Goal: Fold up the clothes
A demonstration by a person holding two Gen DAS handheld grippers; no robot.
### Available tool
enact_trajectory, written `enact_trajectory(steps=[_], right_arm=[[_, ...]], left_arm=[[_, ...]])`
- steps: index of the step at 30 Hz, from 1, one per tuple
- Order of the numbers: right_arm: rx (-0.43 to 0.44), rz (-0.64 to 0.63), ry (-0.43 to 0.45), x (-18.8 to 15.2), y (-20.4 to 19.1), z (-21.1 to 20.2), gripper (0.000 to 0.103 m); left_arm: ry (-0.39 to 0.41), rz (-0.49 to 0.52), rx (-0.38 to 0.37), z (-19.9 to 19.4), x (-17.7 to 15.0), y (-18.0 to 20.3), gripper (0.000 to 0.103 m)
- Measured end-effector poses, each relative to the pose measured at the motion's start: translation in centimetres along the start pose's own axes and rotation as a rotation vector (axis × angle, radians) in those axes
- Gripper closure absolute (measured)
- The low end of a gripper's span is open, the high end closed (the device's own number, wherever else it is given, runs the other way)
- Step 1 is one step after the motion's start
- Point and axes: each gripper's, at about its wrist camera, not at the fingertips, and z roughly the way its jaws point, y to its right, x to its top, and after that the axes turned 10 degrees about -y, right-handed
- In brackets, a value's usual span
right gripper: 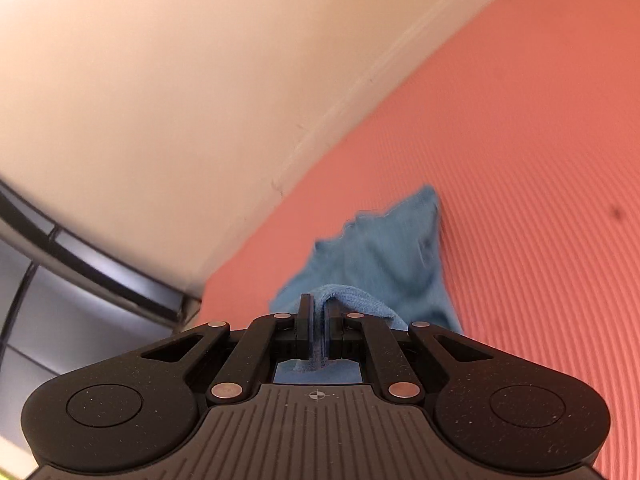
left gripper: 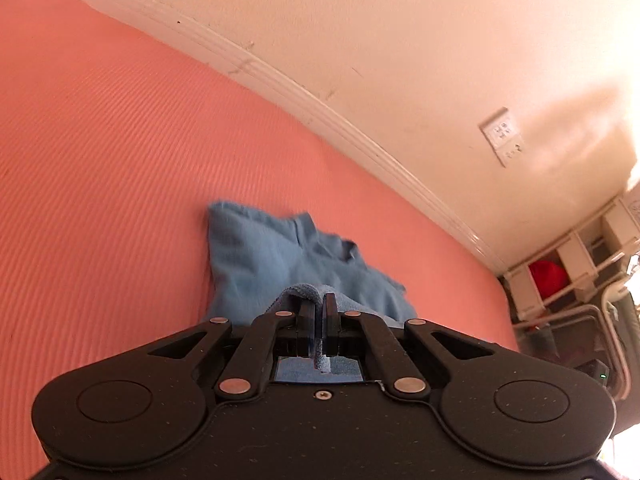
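Blue garment (left gripper: 276,264), a soft knit top with a collar, trails across a ribbed salmon-pink mat (left gripper: 100,140) near a cream wall (left gripper: 400,40). The left gripper (left gripper: 319,312) is clenched on one hemmed edge, and the right gripper (right gripper: 318,316) is clenched on another. The fabric looks light and limp, likely to sag and bunch, so pinching hems or corners seems the surest hold.

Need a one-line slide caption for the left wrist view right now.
Left gripper, jaws shut on an edge of the blue garment, above the coral ribbed mat beside a cream wall.
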Motion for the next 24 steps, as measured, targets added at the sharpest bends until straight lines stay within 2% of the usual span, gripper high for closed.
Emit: enact_trajectory(steps=[7, 14, 22, 24], right_arm=[[-0.078, 0.015, 0.03, 3.5, 0.9, 3.4, 0.1], [-0.142, 0.055, 0.024, 6.6, 2.1, 7.9, 0.1], [-0.195, 0.116, 0.036, 7.5, 3.9, 10.8, 0.1], [-0.214, 0.135, 0.03, 7.6, 4.4, 11.5, 0.099]], left_arm=[[-0.003, -0.05, 0.042, 4.5, 3.9, -1.2, 0.103], [0.016, -0.078, 0.095, 7.8, 6.1, -2.1, 0.102], [0.037, -0.148, 0.137, 10.4, 6.9, -3.8, 0.102], [0.034, -0.187, 0.123, 10.6, 7.0, -4.4, 0.101]])
